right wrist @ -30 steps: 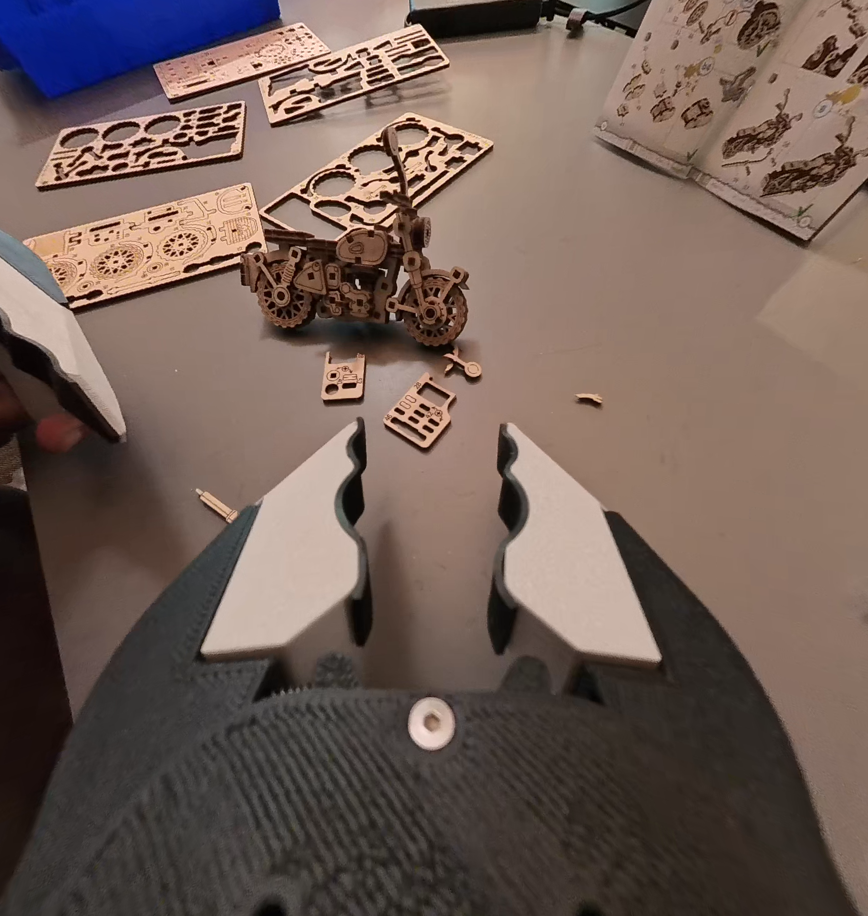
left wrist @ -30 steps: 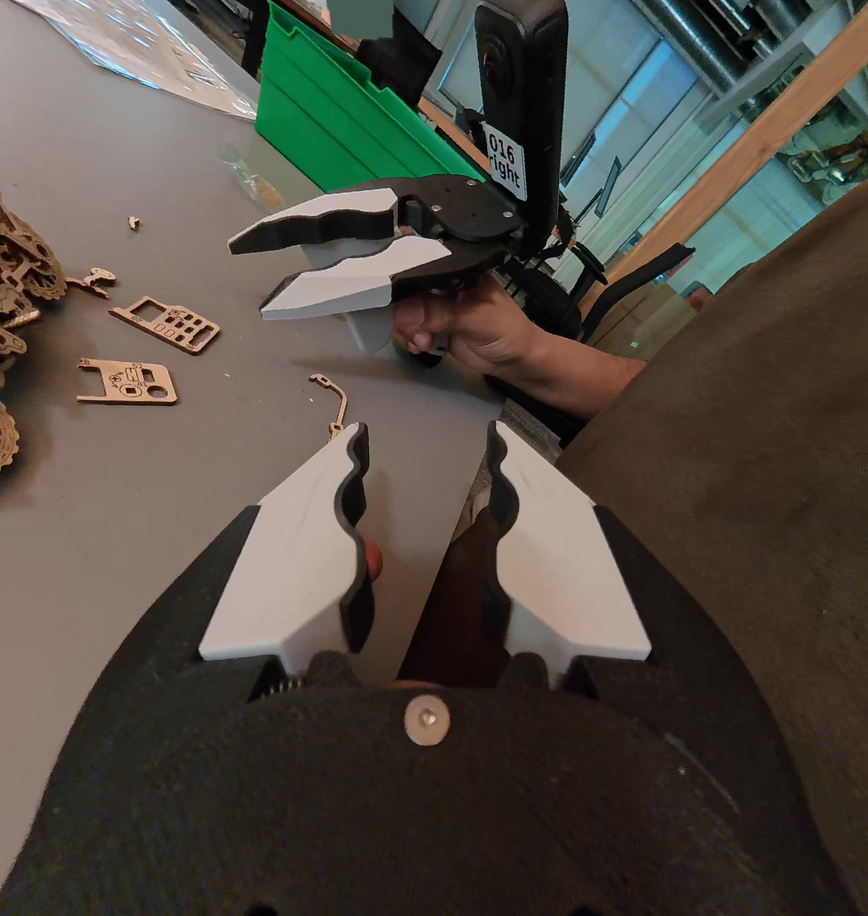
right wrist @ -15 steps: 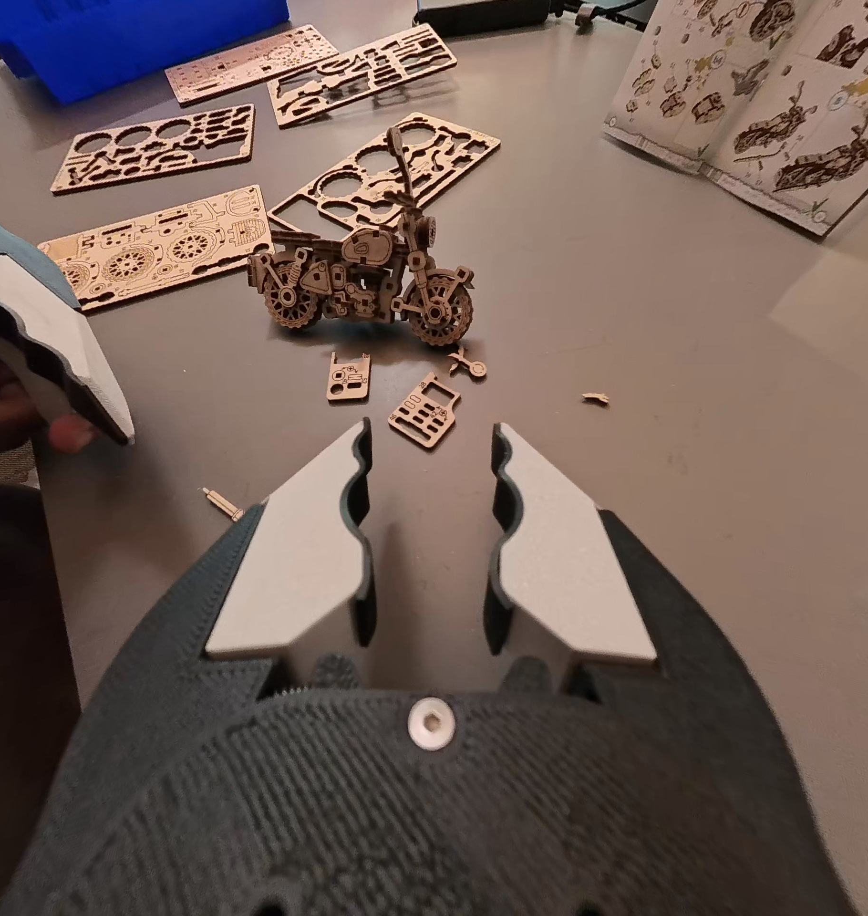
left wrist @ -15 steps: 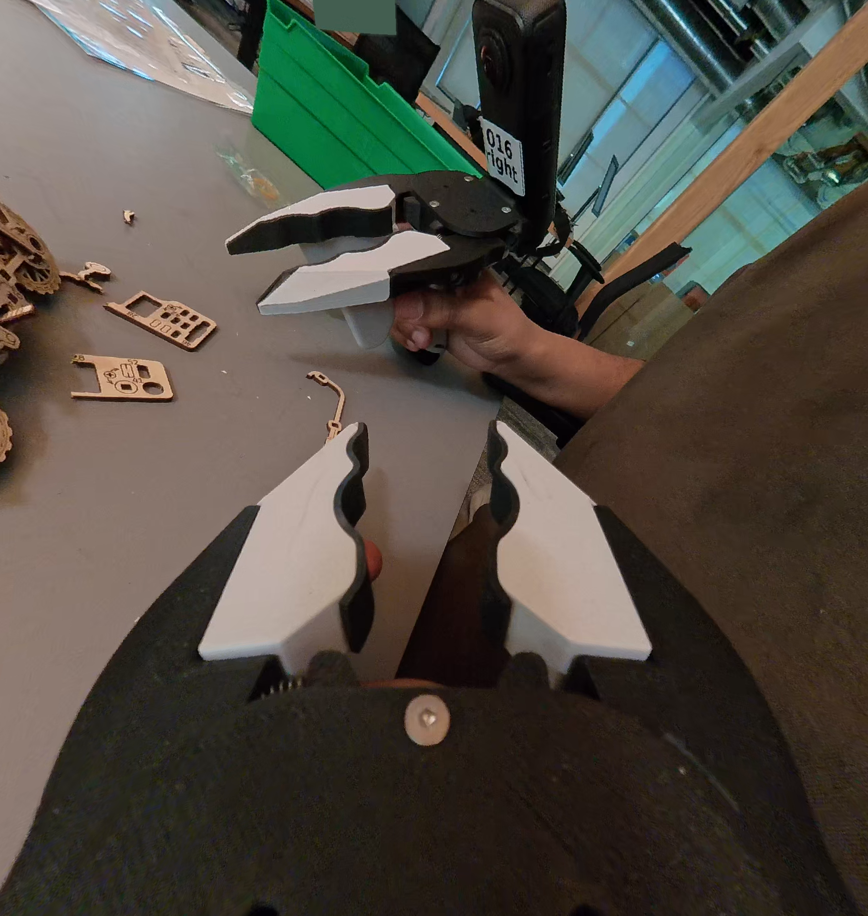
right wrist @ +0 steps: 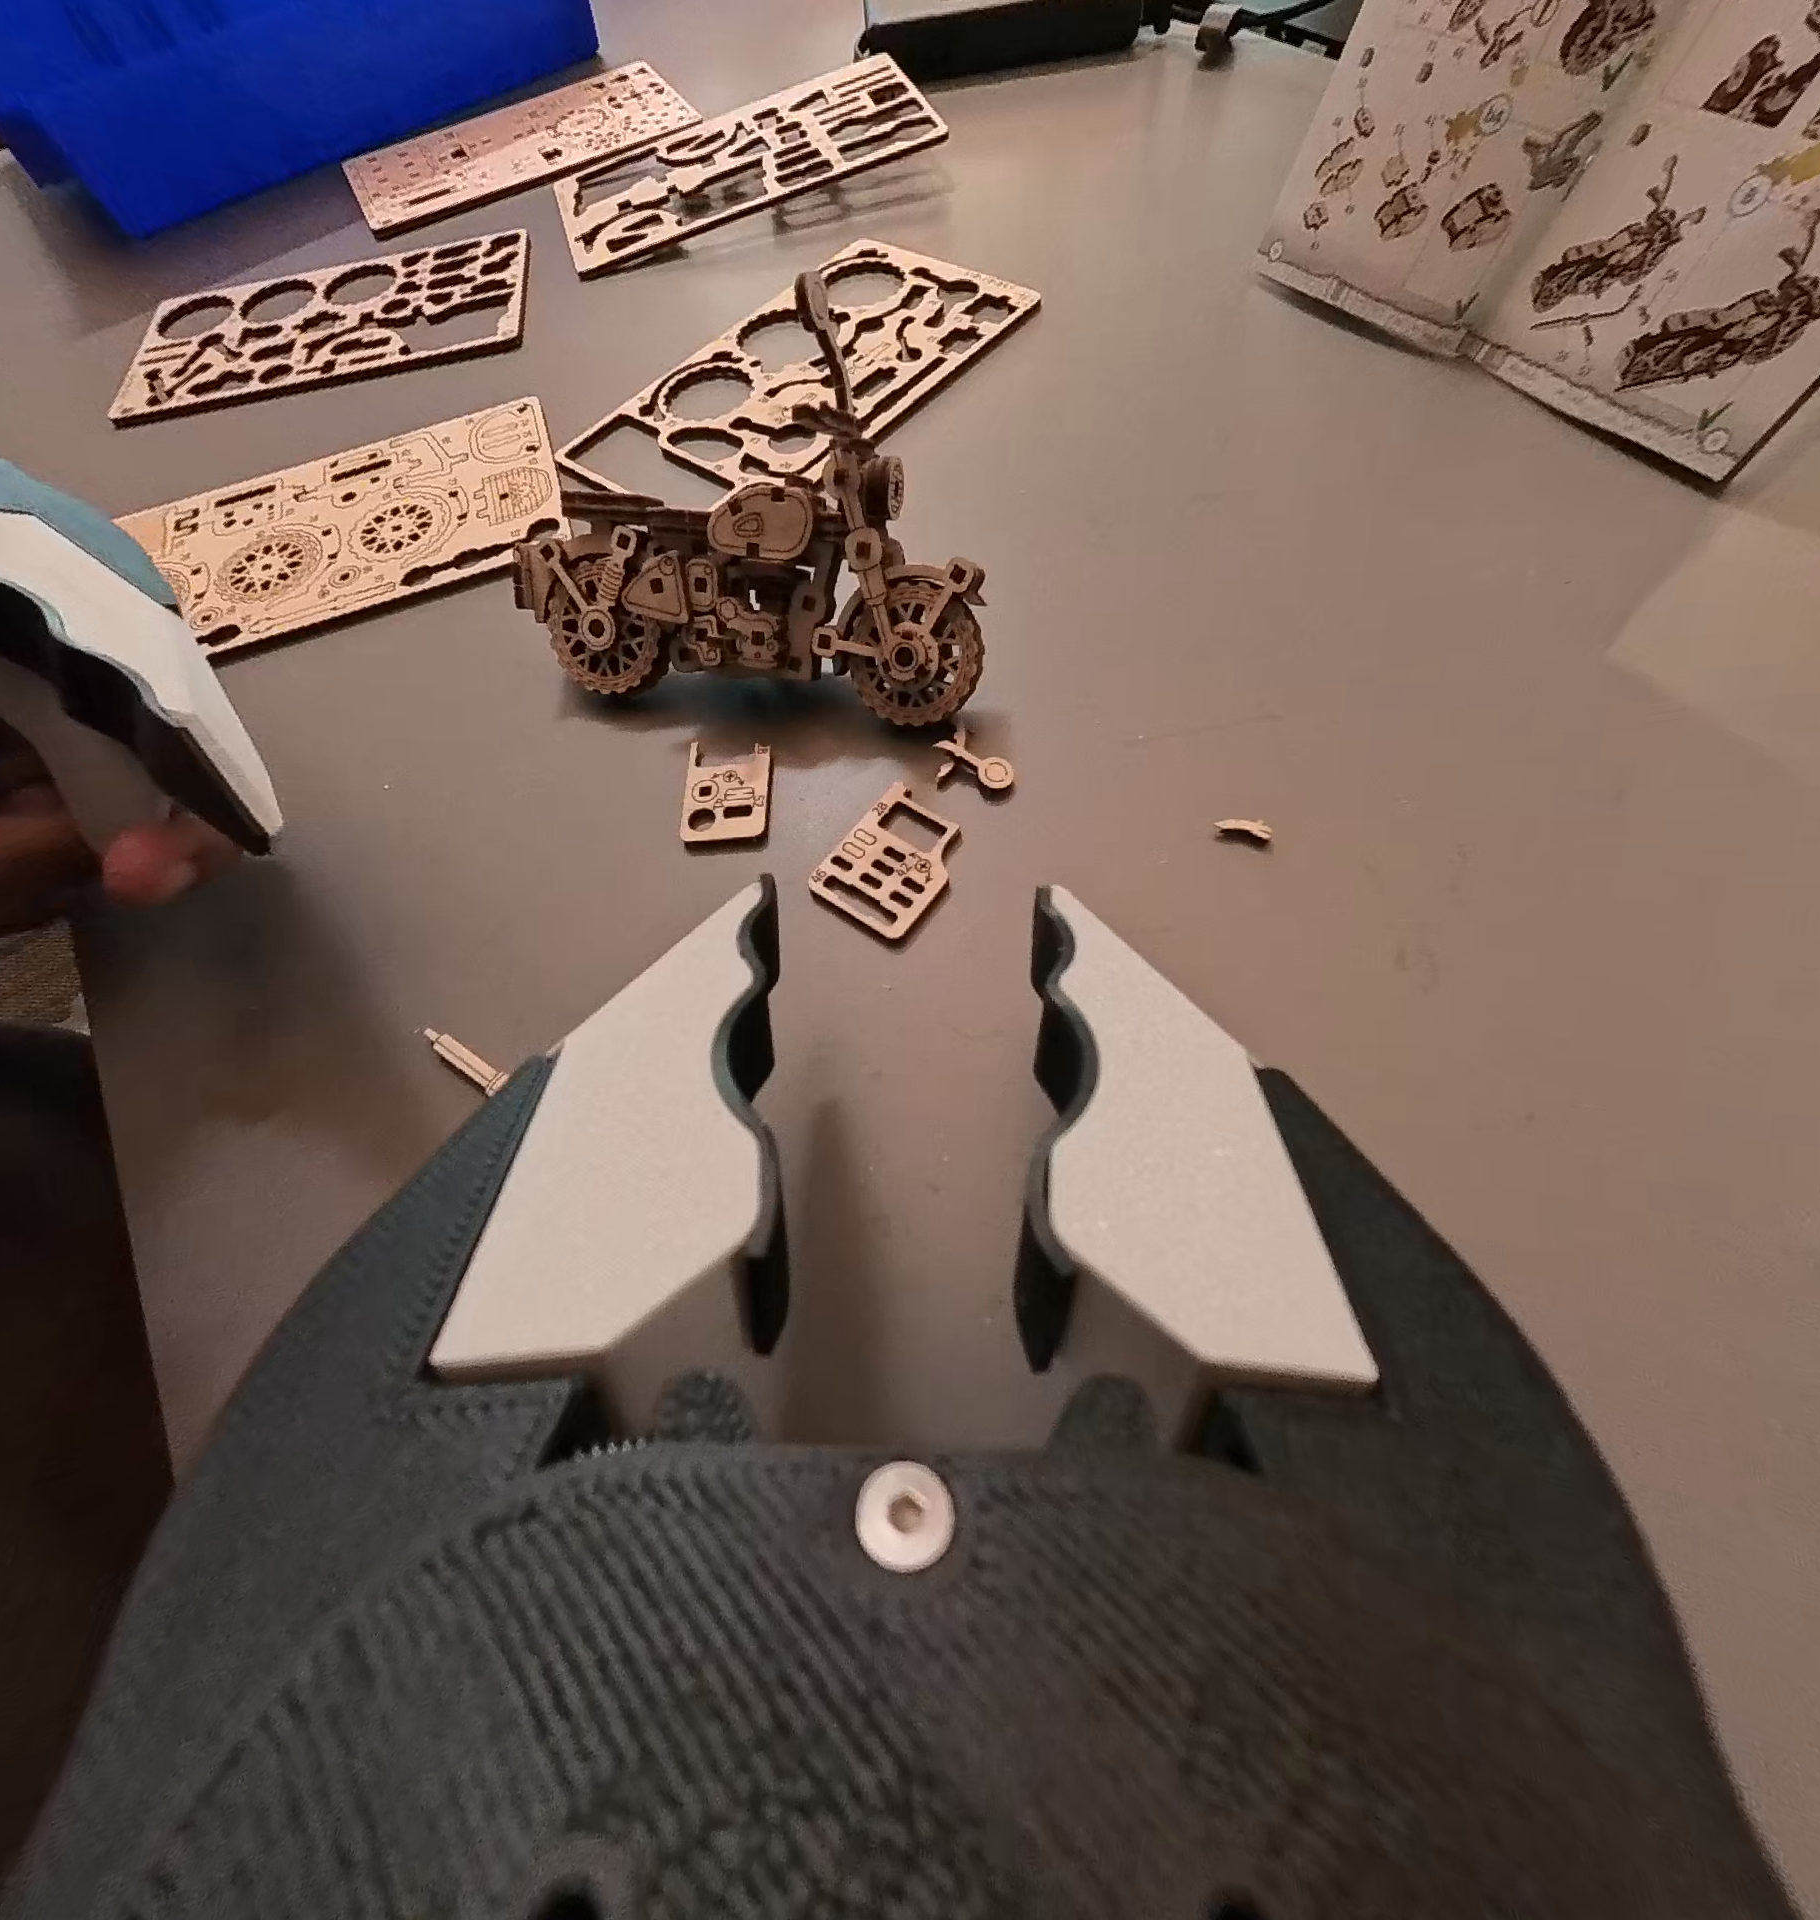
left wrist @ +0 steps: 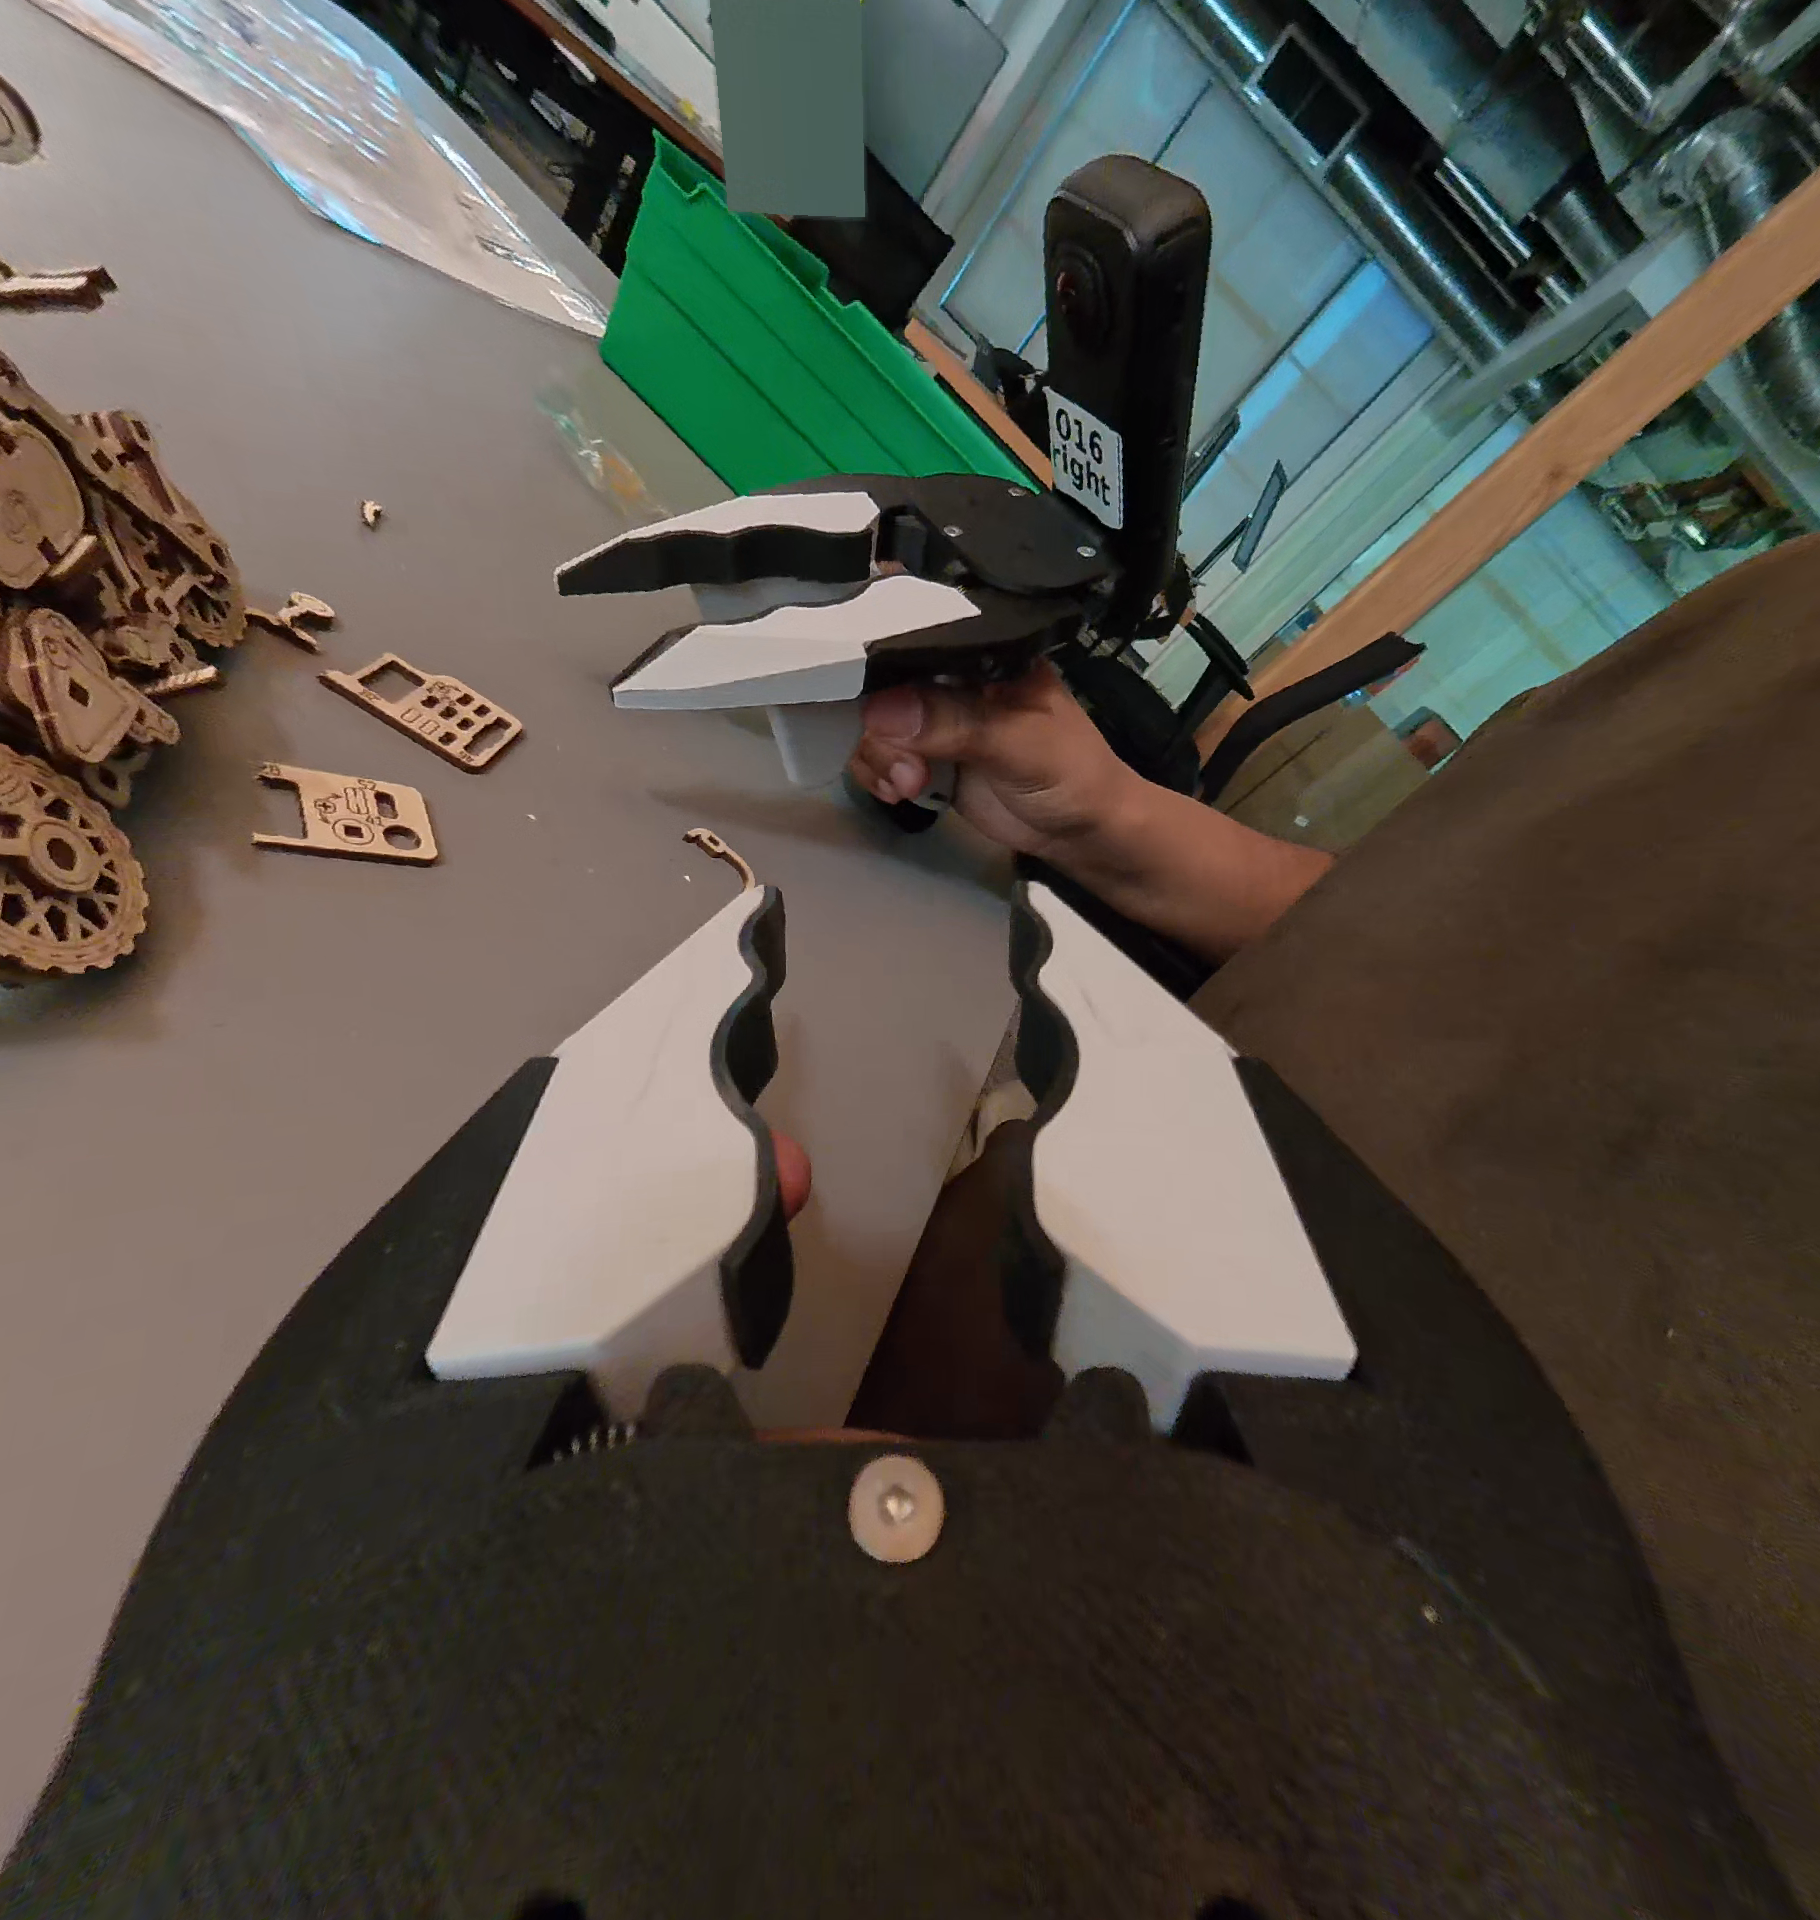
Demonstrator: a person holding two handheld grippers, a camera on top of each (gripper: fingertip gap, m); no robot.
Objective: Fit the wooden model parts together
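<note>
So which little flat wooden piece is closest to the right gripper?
The one with many small slots, just ahead of the right gripper; the notched one lies farther off.

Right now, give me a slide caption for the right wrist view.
Open right gripper hovers over loose wooden parts before the standing wooden motorcycle model, cut-out sheets behind.

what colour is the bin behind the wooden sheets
Blue bin, clearest in the right wrist view.
</note>
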